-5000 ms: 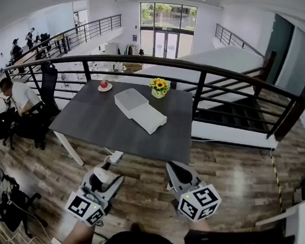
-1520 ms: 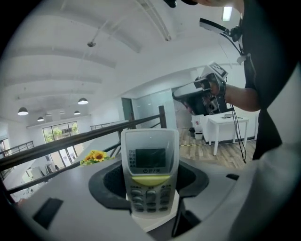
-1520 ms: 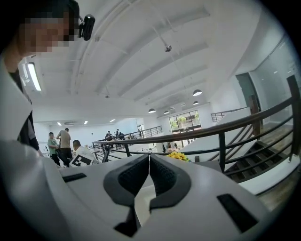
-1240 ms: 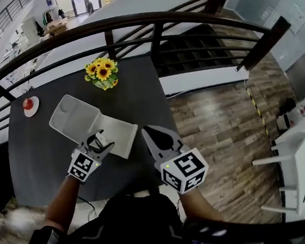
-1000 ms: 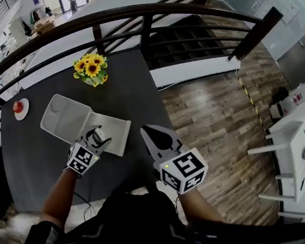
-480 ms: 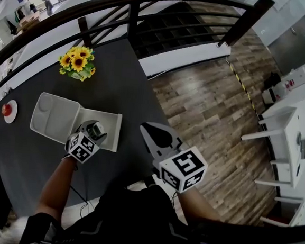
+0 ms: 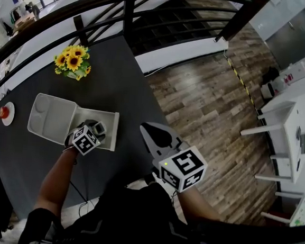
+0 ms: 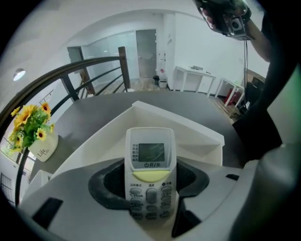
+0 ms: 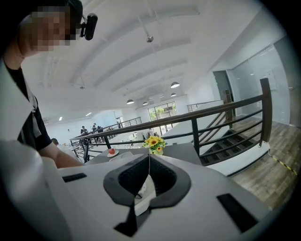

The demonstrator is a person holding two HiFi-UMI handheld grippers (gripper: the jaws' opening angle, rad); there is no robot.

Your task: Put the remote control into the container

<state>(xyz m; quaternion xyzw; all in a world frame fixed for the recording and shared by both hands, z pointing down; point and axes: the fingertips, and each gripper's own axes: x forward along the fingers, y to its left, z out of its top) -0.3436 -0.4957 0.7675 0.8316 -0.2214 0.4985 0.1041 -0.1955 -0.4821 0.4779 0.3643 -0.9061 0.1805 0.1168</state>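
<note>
Almost there: our left gripper [image 7: 94,128] holds the remote control [image 8: 150,162] tight, at the right end of the white container [image 7: 51,119]. Our right gripper [image 9: 148,175] is closed up, holding nothing. We think only dropping it in is left

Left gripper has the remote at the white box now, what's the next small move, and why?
Probably ease the left gripper down a little into the open container. Its jaws are shut on the remote control, and the container's white walls lie just ahead of it, so it looks lined up but not set down.
</note>
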